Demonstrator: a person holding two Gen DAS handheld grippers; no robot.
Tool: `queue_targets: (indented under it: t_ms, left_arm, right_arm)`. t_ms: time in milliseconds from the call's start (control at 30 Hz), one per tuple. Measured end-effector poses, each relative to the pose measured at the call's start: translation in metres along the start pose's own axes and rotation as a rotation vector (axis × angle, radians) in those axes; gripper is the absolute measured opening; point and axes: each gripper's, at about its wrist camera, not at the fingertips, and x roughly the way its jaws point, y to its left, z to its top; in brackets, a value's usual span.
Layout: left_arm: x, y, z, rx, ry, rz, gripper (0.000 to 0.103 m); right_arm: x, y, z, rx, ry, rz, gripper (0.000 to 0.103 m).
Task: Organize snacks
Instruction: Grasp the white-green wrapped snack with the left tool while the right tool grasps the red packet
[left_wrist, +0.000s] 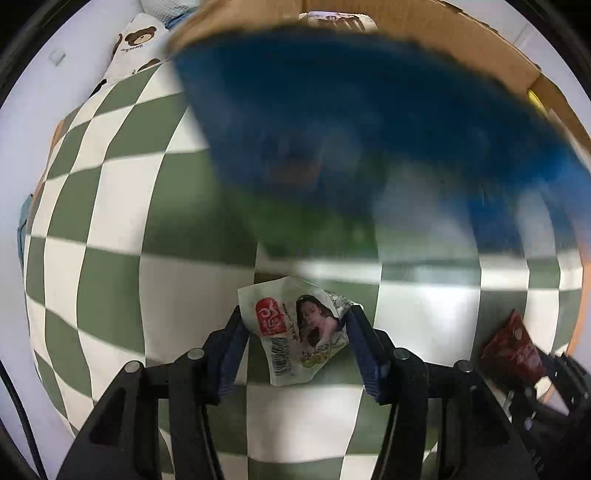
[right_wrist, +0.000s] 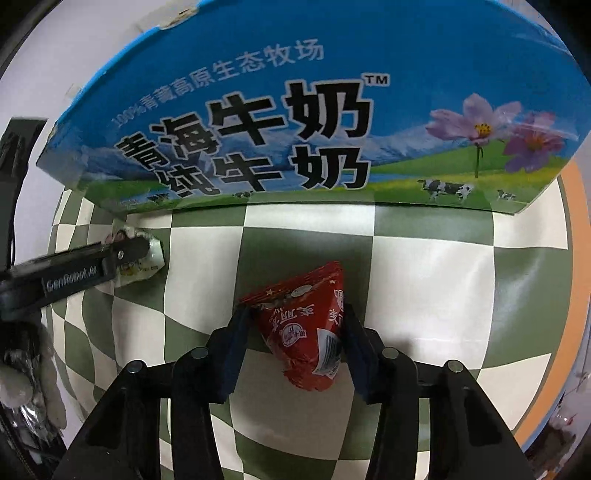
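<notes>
White snack packet (left_wrist: 295, 328): flat on the checked cloth (left_wrist: 110, 258), long axis slanting — clamped between the left gripper (left_wrist: 295, 325) pads.
Red snack packet (right_wrist: 306, 332): on the cloth before the blue milk carton (right_wrist: 295, 110), narrow end toward the camera — clamped by the right gripper (right_wrist: 295, 321).

A green-and-white checked cloth (right_wrist: 303, 240) carries a milk carton (right_wrist: 295, 110), white packet (left_wrist: 299, 328) and red packet (right_wrist: 306, 332).

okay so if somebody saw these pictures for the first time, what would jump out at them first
The big blue milk carton with bold black lettering and purple flowers fills the far side of the green-and-white checked cloth. Nearer, the right gripper is closed on a red packet. The left gripper pinches a white packet with a red logo and a portrait.
</notes>
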Motion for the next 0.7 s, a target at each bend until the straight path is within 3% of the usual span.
queue_targets:
  t_ms: [300, 500, 700]
  left_arm:
    - [0.000, 0.017, -0.091, -0.015, 0.085, -0.079, 0.051]
    - [0.023, 0.020, -0.098, -0.025, 0.117, -0.090, 0.054]
    - [0.012, 0.010, -0.106, -0.016, 0.080, -0.070, 0.042]
  right_arm:
    - [-0.003, 0.020, -0.057, -0.057, 0.052, 0.030, 0.049]
    - [0.020, 0.034, -0.066, -0.093, 0.071, -0.010, 0.049]
    - [0.024, 0.044, -0.069, -0.109, 0.058, -0.037, 0.046]
